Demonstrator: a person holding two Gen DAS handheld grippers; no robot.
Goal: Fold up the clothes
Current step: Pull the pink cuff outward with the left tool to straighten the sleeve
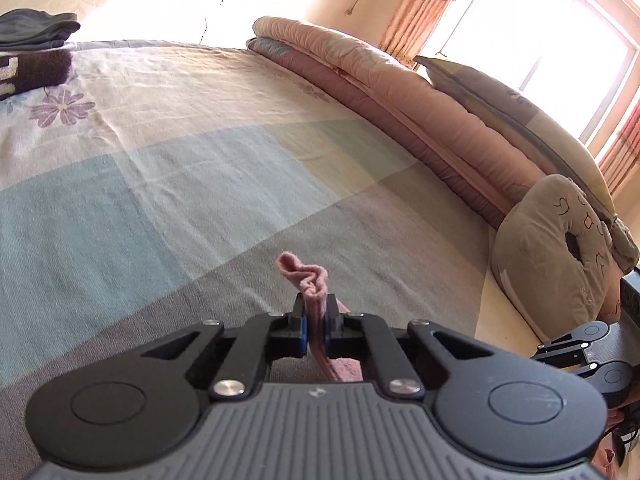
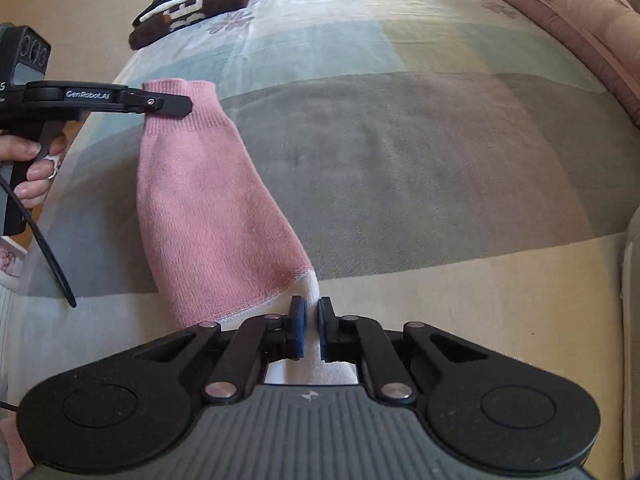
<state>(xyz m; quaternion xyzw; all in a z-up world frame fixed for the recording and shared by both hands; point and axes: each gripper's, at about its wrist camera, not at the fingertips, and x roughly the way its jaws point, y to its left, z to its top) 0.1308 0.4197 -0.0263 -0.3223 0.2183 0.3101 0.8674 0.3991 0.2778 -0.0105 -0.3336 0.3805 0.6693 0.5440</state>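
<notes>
A pink sock (image 2: 208,208) with a white toe is stretched above the bed between both grippers. In the right wrist view my right gripper (image 2: 312,312) is shut on the white toe end, and my left gripper (image 2: 176,106) comes in from the left, clamped on the ribbed cuff. In the left wrist view my left gripper (image 1: 316,312) is shut on the cuff, and a crumpled pink edge of the sock (image 1: 306,274) sticks up between the blue pads. Part of the right gripper (image 1: 580,344) shows at the right edge.
The bed has a checked sheet (image 2: 400,140) in grey, blue and cream. A pile of folded dark clothes (image 2: 192,4) lies at its far corner. Rolled quilts (image 1: 360,76) and pillows (image 1: 552,248) line the far side. A hand (image 2: 36,168) holds the left gripper's handle.
</notes>
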